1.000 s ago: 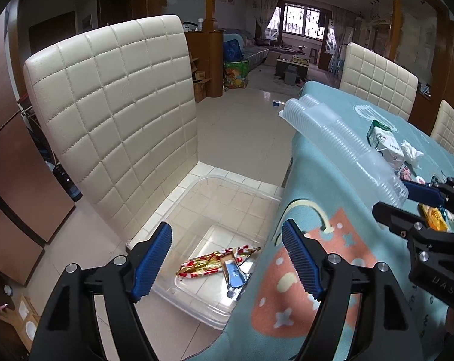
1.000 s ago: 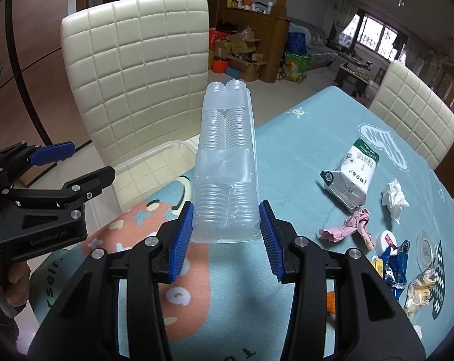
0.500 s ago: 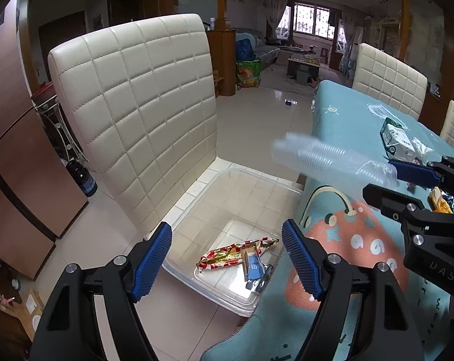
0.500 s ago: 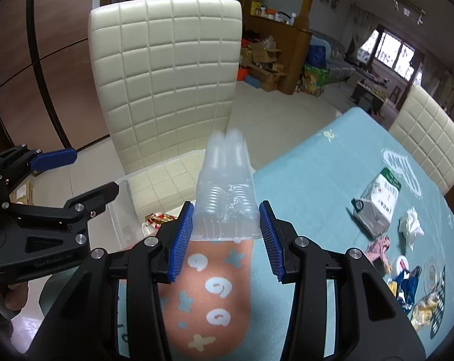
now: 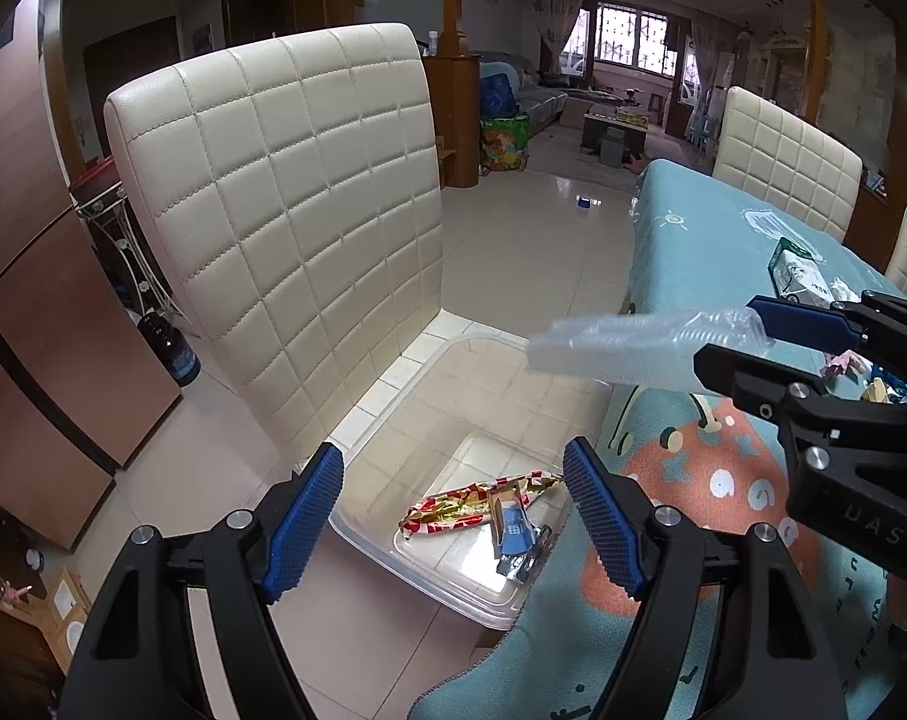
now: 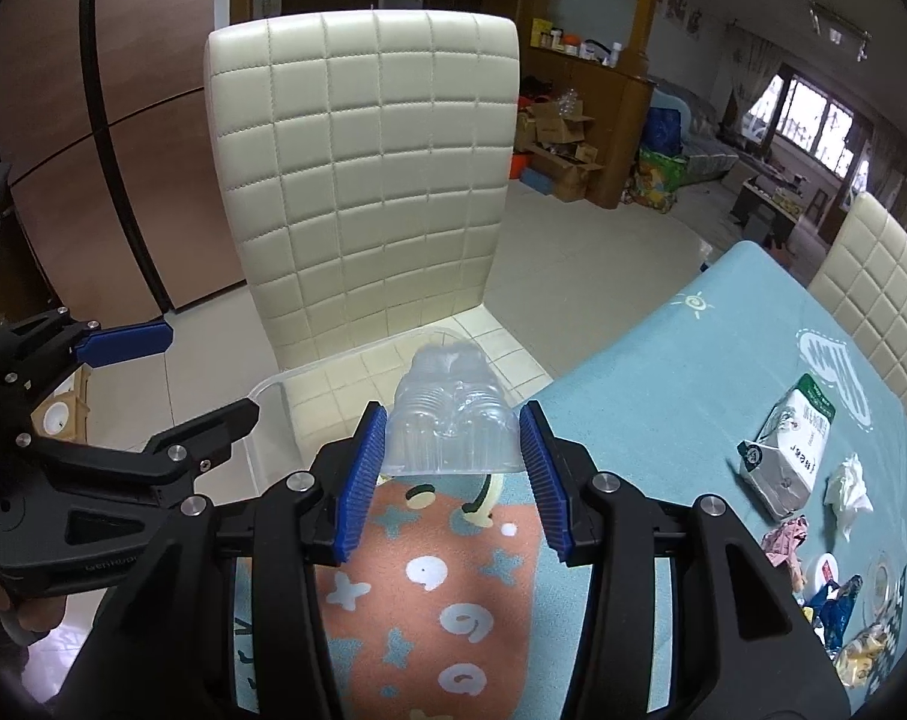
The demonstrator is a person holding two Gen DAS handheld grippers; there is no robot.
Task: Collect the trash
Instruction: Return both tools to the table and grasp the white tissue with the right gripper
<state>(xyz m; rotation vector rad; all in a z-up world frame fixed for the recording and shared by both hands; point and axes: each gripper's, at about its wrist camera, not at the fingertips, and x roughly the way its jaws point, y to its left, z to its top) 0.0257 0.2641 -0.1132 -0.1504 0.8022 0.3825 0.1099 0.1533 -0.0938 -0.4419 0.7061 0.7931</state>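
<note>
Between the right claw (image 6: 453,474) pads: clear plastic tray (image 6: 447,420), long axis pointing fwd over the bin (image 5: 453,420). Jaws just been opening, grip loosening; left claw (image 5: 453,516) open, empty.

I'm working in a lived-in home, in the dining end of an open room. A cream quilted chair (image 6: 363,180) stands at the counter (image 6: 693,372), which wears a teal cartoon cloth. Tiled floor (image 5: 531,240) runs back to a lounge with a sofa (image 5: 537,99), a low table (image 5: 618,120) and a barred window (image 5: 627,36). Cardboard boxes (image 6: 561,138) sit by a wooden cabinet (image 6: 597,120).
</note>
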